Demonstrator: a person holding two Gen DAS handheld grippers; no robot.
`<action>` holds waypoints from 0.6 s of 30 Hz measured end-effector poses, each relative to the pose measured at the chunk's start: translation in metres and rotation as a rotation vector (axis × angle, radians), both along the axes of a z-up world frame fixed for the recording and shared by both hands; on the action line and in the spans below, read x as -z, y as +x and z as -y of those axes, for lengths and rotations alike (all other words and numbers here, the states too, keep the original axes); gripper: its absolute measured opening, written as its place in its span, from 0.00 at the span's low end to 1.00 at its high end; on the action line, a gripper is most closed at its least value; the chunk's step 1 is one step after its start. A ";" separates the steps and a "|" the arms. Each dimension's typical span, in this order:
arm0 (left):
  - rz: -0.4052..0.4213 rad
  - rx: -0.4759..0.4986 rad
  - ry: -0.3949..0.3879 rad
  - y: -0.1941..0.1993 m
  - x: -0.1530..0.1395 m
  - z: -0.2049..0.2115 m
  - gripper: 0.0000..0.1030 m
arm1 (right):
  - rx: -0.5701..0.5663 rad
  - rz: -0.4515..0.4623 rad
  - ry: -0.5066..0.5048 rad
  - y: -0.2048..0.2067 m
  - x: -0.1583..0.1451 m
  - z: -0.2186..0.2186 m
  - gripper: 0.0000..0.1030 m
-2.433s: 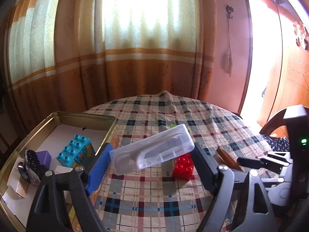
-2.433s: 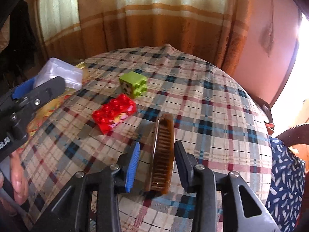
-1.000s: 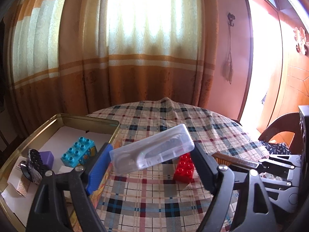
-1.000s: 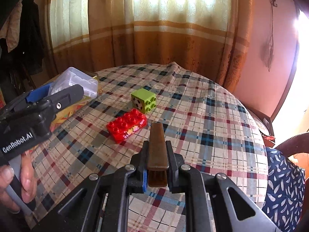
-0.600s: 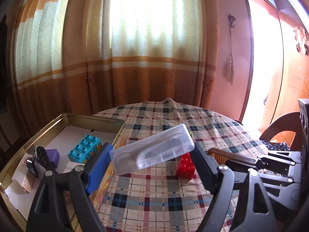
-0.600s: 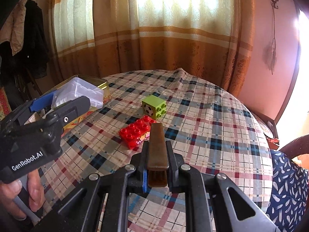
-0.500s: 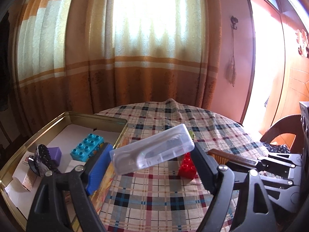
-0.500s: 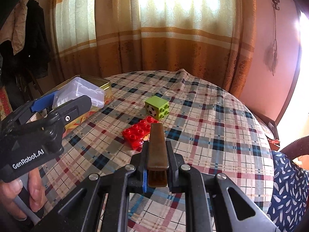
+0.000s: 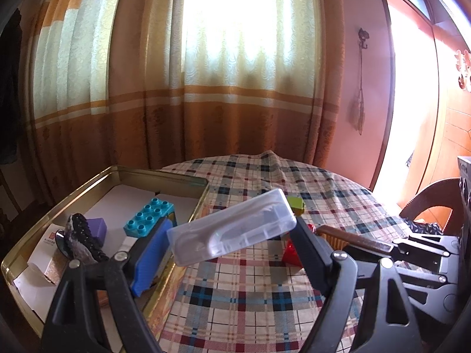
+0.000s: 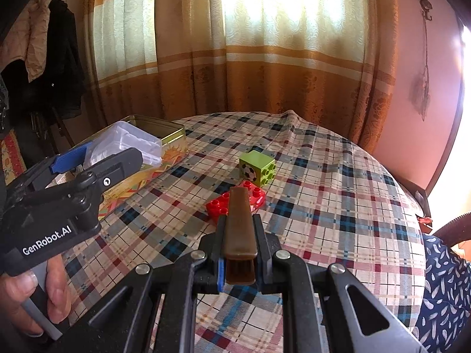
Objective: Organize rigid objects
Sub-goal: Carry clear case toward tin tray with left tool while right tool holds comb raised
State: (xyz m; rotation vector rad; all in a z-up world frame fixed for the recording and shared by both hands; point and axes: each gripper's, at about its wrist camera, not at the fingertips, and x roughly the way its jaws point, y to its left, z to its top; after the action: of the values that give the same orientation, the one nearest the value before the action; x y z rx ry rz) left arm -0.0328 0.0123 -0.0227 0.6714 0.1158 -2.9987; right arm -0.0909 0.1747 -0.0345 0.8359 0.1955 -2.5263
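**Both hand-held grippers loaded, items carried above the table**

We find the left hand-held gripper (image 9: 232, 235) clamped on a clear rectangular plastic case (image 9: 232, 229), gripped across its long ends and tilted, its right end higher. The case hangs in the air just beside the near corner of the gold-coloured metal tin (image 9: 159, 173); we judge it is held there for lowering into the tin.

The right hand-held gripper (image 10: 240, 250) is closed on a brown wooden-backed brush (image 10: 239, 223), held by its narrow sides with the back upward and the bristles facing down. The brush points forward over the plaid-clothed round table (image 10: 338, 206), clear of the surface. The side grip keeps the bristles free, which we judge suits a flat set-down.

Inside the tin we note a turquoise studded building block (image 9: 148, 217), a small purple cube (image 9: 97, 227) and a black beaded hair piece (image 9: 81, 239), all on white paper lining. Free lining remains at the far end.

Not yet collected on the table: a red studded building block (image 10: 235, 200) and a lime-green block with a football print (image 10: 257, 166), lying near one another, beyond the brush tip.

We judge the sorting to be partly done, with two items in transit and two outstanding.
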 end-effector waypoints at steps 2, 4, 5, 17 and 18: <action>0.000 0.000 -0.001 0.001 0.000 0.001 0.80 | 0.000 -0.004 -0.004 0.001 -0.001 0.001 0.16; 0.000 0.000 0.000 0.001 0.000 0.000 0.80 | 0.000 -0.009 -0.010 0.002 -0.002 0.001 0.16; -0.001 -0.001 0.000 0.001 0.000 0.001 0.80 | -0.001 -0.012 -0.012 0.003 -0.002 0.001 0.16; -0.030 -0.006 -0.007 0.013 -0.001 0.004 0.80 | -0.009 -0.022 -0.016 0.007 -0.003 0.005 0.16; -0.030 -0.005 -0.008 0.013 -0.001 0.004 0.80 | -0.009 -0.023 -0.017 0.007 -0.003 0.005 0.16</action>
State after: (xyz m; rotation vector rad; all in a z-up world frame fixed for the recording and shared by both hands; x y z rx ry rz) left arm -0.0194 0.0080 -0.0212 0.6244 0.1069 -3.0031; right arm -0.0841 0.1700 -0.0314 0.7979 0.1839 -2.5269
